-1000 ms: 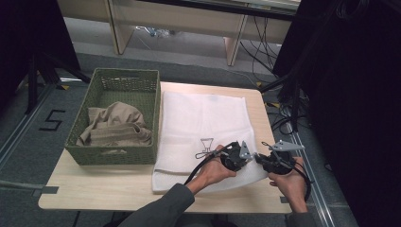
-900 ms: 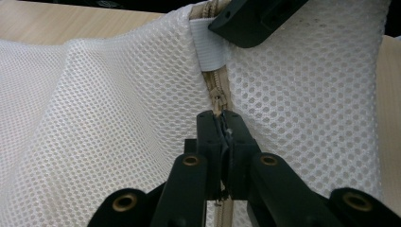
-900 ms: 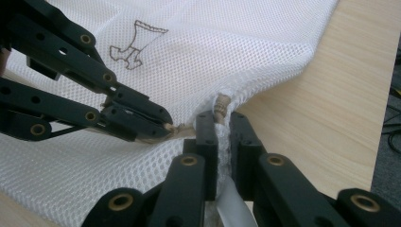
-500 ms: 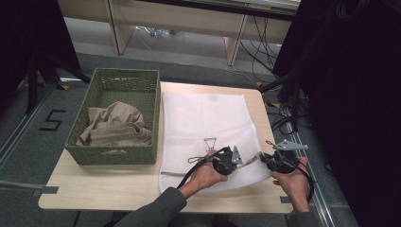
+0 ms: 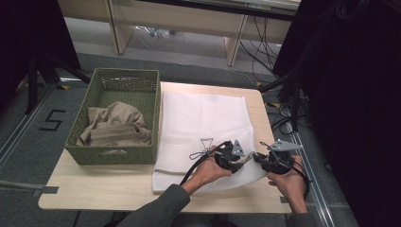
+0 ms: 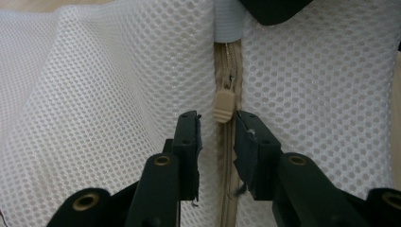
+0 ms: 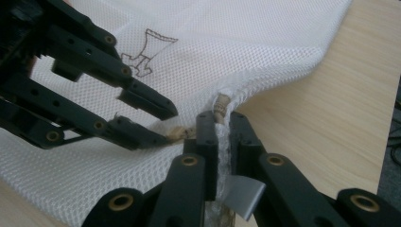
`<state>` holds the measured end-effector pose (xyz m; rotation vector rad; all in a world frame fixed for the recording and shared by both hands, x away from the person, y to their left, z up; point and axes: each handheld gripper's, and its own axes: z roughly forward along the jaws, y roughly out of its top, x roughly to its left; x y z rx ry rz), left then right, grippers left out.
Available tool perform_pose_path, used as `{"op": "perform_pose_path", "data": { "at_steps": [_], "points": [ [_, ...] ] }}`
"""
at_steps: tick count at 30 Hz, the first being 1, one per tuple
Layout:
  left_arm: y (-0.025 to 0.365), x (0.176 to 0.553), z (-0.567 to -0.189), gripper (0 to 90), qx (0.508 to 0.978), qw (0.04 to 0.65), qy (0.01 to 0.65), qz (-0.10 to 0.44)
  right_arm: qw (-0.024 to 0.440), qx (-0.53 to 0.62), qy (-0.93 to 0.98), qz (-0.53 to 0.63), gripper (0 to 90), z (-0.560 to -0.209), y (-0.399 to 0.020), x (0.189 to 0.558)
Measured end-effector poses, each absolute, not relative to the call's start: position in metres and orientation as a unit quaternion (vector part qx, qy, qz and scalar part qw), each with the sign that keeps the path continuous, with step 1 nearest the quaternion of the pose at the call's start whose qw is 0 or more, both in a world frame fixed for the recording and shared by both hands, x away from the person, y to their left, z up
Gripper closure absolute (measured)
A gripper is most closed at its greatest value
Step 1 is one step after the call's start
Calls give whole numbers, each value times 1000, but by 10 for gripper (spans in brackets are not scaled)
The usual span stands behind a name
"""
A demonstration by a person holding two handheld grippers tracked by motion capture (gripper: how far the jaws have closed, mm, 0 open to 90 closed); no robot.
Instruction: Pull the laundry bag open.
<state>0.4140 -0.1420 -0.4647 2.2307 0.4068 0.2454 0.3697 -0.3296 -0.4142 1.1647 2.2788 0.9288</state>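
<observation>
A white mesh laundry bag (image 5: pixel 203 118) lies flat on the table, with a beige zipper (image 6: pixel 226 151) running along its near right corner. My left gripper (image 6: pixel 216 124) is open, one jaw on each side of the zipper line. The beige zipper pull (image 6: pixel 223 105) sits just beyond its tips. My right gripper (image 7: pixel 219 124) is shut on the bag's edge at the zipper's end, lifting that mesh (image 7: pixel 265 71) slightly. The left gripper (image 7: pixel 163 124) reaches in from the left there. In the high view the left gripper (image 5: pixel 242 161) and right gripper (image 5: pixel 257 158) nearly meet.
A green woven basket (image 5: pixel 113 153) holding a crumpled beige cloth (image 5: pixel 116 125) stands on the table's left half. Bare wood (image 5: pixel 94 189) runs along the near edge and to the right of the bag (image 7: pixel 340 94). A grey label (image 7: pixel 241 191) hangs between the right jaws.
The left gripper dipped toward the near left, then came back toward the right gripper at the bag's corner. The right hand has barely moved.
</observation>
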Motion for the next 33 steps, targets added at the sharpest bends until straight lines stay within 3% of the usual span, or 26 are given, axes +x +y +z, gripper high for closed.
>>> {"op": "perform_pose_path", "data": {
  "at_steps": [5, 10, 33],
  "points": [
    [-149, 418, -461, 706, 890, 417, 156, 97, 203, 411, 821, 341, 852, -413, -326, 369],
    [-151, 419, -460, 808, 894, 414, 143, 95, 204, 409, 821, 343, 852, -411, -326, 369],
    [-139, 407, -459, 816, 914, 364, 133, 118, 221, 424, 822, 309, 853, -414, -331, 370]
  ]
}}
